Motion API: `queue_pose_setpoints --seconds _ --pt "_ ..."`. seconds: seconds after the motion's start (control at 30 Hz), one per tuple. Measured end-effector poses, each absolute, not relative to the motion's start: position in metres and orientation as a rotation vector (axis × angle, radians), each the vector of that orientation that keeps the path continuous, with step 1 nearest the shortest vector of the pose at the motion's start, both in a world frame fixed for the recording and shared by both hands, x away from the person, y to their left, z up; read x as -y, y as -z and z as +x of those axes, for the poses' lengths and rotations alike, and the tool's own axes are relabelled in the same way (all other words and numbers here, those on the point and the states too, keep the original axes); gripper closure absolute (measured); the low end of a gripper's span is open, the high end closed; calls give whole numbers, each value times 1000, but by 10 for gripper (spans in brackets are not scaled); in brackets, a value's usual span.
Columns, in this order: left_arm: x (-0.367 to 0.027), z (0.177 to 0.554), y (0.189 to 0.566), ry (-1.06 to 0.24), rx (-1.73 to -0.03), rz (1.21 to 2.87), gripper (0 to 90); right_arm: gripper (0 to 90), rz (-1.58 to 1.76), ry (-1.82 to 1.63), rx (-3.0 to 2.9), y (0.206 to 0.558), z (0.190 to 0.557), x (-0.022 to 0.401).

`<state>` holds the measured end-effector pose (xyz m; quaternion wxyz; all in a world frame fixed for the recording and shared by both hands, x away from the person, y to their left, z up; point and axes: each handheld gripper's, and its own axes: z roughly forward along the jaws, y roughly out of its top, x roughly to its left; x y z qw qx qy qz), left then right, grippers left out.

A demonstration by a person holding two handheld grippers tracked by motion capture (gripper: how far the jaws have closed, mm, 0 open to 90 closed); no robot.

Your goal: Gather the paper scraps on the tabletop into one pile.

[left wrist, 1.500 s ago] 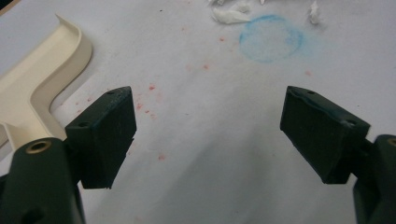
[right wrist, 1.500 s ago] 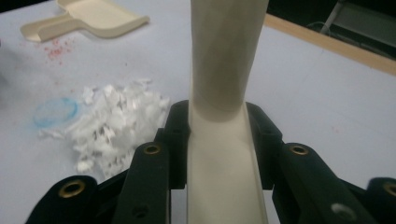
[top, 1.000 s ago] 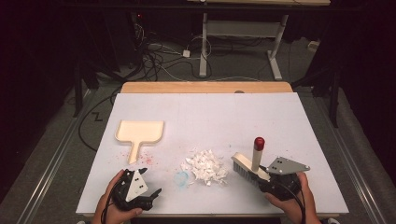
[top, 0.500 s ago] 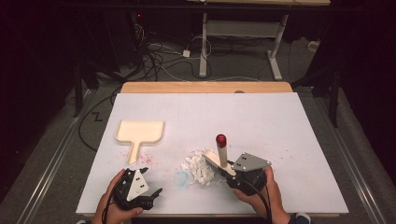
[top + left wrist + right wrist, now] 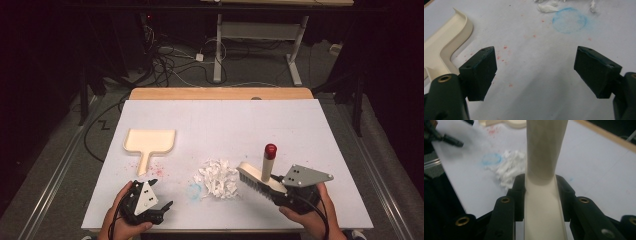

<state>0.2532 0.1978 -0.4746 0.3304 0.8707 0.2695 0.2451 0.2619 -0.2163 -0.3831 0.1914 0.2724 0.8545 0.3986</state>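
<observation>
On the white table (image 5: 220, 125), near the front edge, right gripper (image 5: 280, 192) is clamped on a cream hand brush (image 5: 260, 179); jaws closed on both sides of the brush back in the right gripper view, handle (image 5: 546, 147) rising straight up between them. High view: brush handle upright with a red tip (image 5: 270, 149), bristles down at the table, just right of a pile of white paper scraps (image 5: 218, 177). Bristle end touching or nearly touching the pile, can't tell which.

Left gripper (image 5: 534, 67) sits at the front left, jaws wide apart, nothing between them, held in the person's left hand (image 5: 122, 220) low over the table. Cream dustpan (image 5: 149, 142) lies flat left of centre, handle toward the person, pan empty. In the left gripper view, dustpan edge (image 5: 447, 40) is just beside the left jaw, not touching.

Blue chalky ring mark (image 5: 569, 20) on the table between left gripper and scraps; red speckles (image 5: 505, 47) near the dustpan handle. Right hand (image 5: 310, 220) grips the right gripper from below.
</observation>
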Motion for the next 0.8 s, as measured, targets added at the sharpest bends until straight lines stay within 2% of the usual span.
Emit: queue_pose_setpoints --seconds 0.27,0.6,0.8 --pt "-196 252 474 -642 -689 2285 189 685 720 -1084 -2583 404 248 218" --pt "-195 255 475 -633 -679 2294 188 685 596 -1074 -2541 411 277 168" --pt "-197 255 476 -629 -681 2293 189 685 564 -1096 -2525 401 279 164"
